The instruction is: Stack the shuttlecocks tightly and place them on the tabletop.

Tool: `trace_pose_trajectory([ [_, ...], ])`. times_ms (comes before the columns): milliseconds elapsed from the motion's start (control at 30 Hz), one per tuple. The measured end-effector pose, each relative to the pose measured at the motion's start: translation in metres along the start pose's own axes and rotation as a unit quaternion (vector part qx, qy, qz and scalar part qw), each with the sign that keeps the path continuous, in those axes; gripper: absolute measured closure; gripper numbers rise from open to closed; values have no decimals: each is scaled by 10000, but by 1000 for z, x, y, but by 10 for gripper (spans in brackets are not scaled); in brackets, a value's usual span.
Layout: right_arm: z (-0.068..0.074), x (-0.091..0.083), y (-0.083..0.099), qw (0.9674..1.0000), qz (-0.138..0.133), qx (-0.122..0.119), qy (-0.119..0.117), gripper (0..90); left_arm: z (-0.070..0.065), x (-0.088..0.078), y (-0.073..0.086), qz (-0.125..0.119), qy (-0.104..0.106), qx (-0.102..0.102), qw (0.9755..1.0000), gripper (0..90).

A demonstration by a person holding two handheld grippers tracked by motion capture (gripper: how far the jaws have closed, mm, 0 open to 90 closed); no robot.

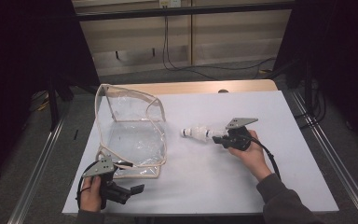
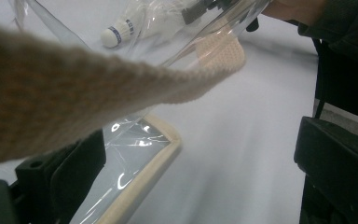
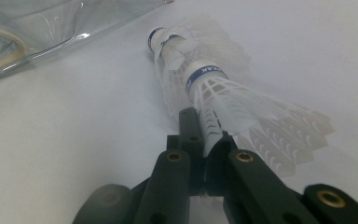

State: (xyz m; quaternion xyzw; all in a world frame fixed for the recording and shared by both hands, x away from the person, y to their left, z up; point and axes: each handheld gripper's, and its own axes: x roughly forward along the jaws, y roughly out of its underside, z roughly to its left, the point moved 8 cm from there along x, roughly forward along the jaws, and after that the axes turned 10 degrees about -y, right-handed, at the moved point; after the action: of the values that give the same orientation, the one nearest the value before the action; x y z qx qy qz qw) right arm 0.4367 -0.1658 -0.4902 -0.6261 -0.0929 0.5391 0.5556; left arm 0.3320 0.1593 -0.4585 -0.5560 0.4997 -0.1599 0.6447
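The right gripper (image 3: 208, 140) has its fingers clamped on the shuttlecocks (image 1: 199, 133). The left gripper (image 1: 121, 189) fingers look apart, maybe hooking the clear bag (image 1: 130, 135) strap. Hold the bag open, slide them in slowly.

I see open desk (image 1: 205, 172) between my two hands and along the right side — easy passage there; the clear bag (image 1: 130, 135) stands tall on the left, its woven strap (image 2: 65, 88) hanging across my left jaws

The bag (image 1: 130, 133) is lying on the table (image 1: 214, 177) to my left; the shuttlecocks (image 1: 199, 133) are lying just right of it, in my right hand-held gripper (image 1: 220, 138).
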Motion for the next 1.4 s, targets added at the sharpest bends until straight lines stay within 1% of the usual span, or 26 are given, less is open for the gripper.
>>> trace_pose_trajectory([
  [433, -1, 0, -2, 10000, -8, -30, 13, 894, 0, 0, 0, 2, 3, 11, 10000, 20],
  [600, 0, 3, -4, 10000, -2, -73, -18, 895, 0, 0, 0, -17, -2, -7, 10000, 20],
  [767, 1, 4, -4, 10000, 13, -61, -29, 895, 0, 0, 0, 8, 2, 12, 10000, 21],
  [1400, 0, 7, -2, 10000, 34, -39, -56, 894, 1, 0, 0, -17, 10, 7, 10000, 20],
])
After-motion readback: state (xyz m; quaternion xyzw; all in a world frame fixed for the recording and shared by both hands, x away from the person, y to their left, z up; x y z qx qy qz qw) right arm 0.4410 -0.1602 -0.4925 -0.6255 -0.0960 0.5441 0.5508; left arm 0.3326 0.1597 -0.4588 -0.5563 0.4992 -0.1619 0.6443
